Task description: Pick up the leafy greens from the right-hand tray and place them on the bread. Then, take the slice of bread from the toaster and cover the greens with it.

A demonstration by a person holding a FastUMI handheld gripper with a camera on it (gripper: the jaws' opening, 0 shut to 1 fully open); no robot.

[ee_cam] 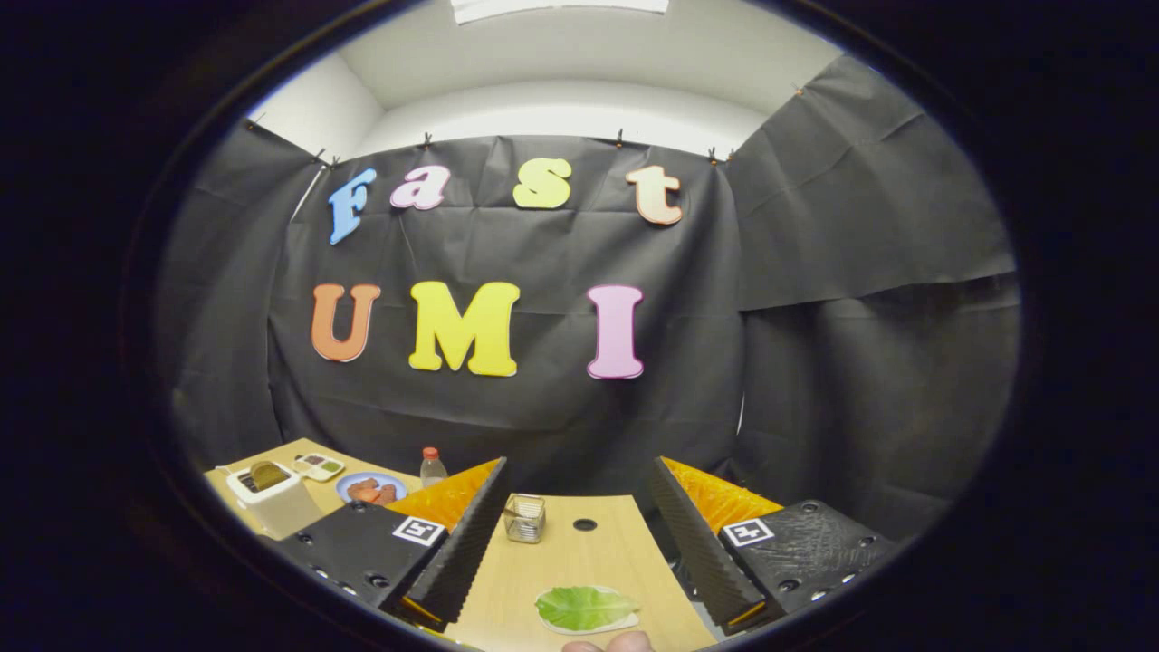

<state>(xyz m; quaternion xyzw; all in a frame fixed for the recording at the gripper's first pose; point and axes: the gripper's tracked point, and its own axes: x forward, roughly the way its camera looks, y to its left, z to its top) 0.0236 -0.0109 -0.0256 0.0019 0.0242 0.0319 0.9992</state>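
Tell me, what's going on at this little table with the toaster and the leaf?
A person is holding a two-finger gripper over a wooden table. Its fingers are spread open and hold nothing. Between them, close in, a green leaf lies on a pale slice of bread. Off to the left stands a white toaster with a slice of bread sticking out, so covering the greens looks like the step left.

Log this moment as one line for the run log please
tongs: open, empty | greens: on bread, between fingers | toaster: bread slice still inside, beyond left finger
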